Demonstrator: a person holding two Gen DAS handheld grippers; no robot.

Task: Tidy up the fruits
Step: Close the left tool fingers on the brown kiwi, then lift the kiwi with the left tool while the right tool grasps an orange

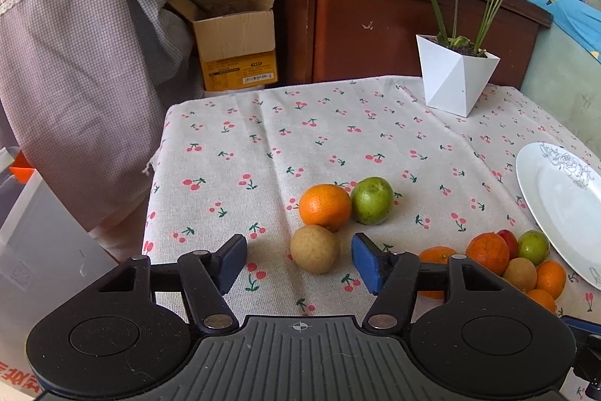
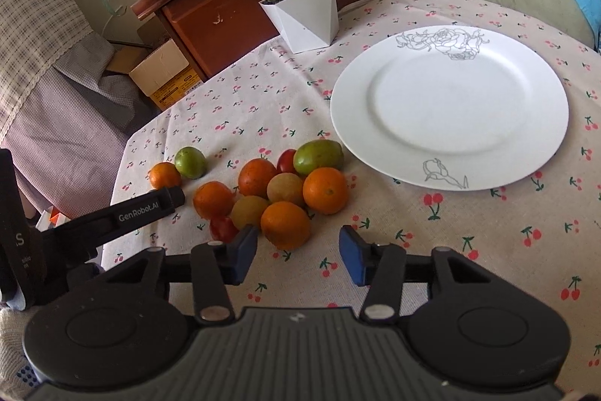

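Left gripper (image 1: 298, 260), angled down at lower centre, stands spread around a tan fruit (image 1: 314, 253), pads clear. Right gripper (image 2: 298, 252), likewise tilted, gapes, an orange (image 2: 285, 224) just ahead; plate (image 2: 449, 153) upper right.

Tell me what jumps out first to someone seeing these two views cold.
The heap of small fruit on the cherry-print tablecloth, oranges, green and tan ones, right beside the empty white plate. In the left wrist view, the left gripper straddles a tan fruit without touching it; an orange and green fruit sit just behind. A white angular planter stands at the far edge.
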